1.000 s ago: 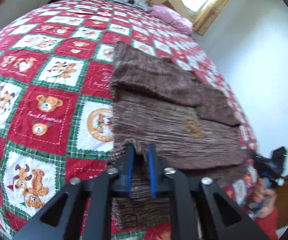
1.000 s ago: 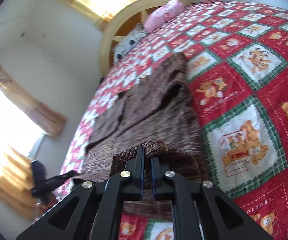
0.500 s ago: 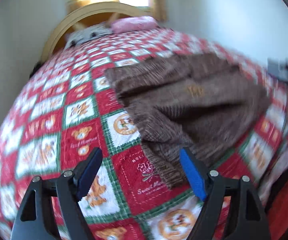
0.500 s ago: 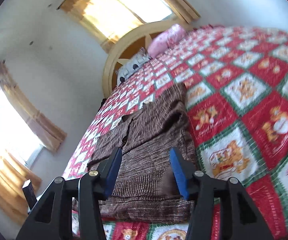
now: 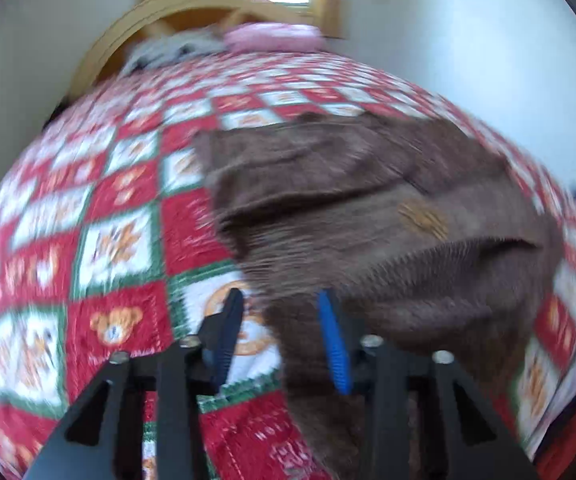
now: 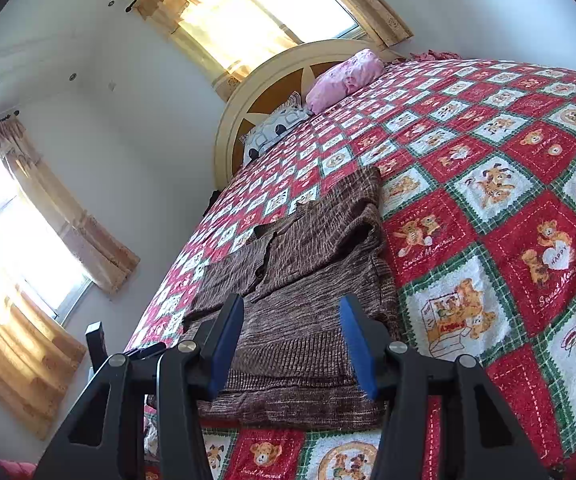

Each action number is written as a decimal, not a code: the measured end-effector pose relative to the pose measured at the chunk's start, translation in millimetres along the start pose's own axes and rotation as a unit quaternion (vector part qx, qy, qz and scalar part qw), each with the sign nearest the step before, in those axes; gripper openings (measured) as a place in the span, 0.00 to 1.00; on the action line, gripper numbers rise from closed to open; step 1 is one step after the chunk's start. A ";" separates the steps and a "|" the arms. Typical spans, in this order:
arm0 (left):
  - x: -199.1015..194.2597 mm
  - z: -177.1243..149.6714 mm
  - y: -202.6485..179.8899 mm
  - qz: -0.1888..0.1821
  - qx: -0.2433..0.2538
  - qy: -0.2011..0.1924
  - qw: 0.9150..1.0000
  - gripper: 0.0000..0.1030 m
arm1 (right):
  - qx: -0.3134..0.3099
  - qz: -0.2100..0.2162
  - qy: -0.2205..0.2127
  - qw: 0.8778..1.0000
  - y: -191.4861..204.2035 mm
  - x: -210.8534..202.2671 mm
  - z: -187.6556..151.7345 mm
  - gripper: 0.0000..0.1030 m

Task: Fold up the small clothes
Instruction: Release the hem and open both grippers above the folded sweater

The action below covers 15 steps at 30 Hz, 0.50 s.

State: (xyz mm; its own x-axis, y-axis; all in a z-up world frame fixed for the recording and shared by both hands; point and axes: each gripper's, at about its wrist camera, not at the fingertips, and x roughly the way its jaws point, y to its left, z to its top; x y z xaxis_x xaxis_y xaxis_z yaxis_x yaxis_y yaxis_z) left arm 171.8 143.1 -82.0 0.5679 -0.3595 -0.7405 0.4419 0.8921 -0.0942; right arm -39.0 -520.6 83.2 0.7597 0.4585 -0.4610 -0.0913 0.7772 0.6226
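Two claws: left claw and right claw are both spread apart, grasping nothing.
Sweater: the brown knit sweater lies on the quilt, partly folded, sleeves laid across the body and the hem end doubled over nearest the claws.
Landmark: the sweater sits well short of the headboard, with the pink pillow and patterned pillow far beyond it.
Left view: blurred; the left claw's fingers straddle the sweater's near left corner, and I cannot tell whether they touch cloth.
Step in hand: judged, the near fold is laid and the next pinch is being lined up.
Doing it well: take both layers at matching corners, lift evenly, and carry the fold toward the headboard so the edges meet square; pinch only knit, not quilt.
Edges: in the right wrist view the sweater's left side runs close to the bed's edge, so a sideways pull could drag it off.
Open room: bare quilt spreads wide on the sweater's right and toward the headboard.
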 end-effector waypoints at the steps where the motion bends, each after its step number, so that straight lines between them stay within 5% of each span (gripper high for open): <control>1: 3.0 -2.0 4.2 -0.015 -0.017 0.005 1.000 0.26 | 0.001 -0.002 0.000 1.000 -0.5 0.5 -0.4 0.50; 6: -8.7 -15.4 3.6 -0.055 -0.040 -0.005 0.998 0.29 | -0.046 -0.028 0.005 0.999 2.7 -1.1 0.3 0.50; 8: -26.3 -21.4 7.2 -0.080 -0.056 -0.024 0.995 0.39 | -0.089 -0.037 0.008 0.995 7.1 -6.9 1.0 0.50; 10: -41.3 -26.4 8.7 -0.096 -0.064 -0.043 0.992 0.69 | -0.134 -0.052 0.013 0.989 12.6 -12.0 -0.1 0.50; 12: -53.1 -31.3 5.3 -0.092 -0.055 -0.063 0.992 0.82 | -0.184 -0.068 0.022 0.980 17.4 -13.3 -4.0 0.50; 15: -48.8 -32.9 -0.8 -0.081 -0.034 -0.059 0.994 0.83 | -0.260 -0.092 0.066 0.959 26.6 2.1 -18.2 0.50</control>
State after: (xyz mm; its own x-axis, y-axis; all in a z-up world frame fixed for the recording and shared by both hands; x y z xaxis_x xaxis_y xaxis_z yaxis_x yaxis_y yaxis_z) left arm 120.9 168.9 -67.7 0.5718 -0.5261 -0.6294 0.4892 0.8346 -0.2532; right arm -51.5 -491.1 87.3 0.7086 0.3172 -0.6303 -0.2991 0.9441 0.1389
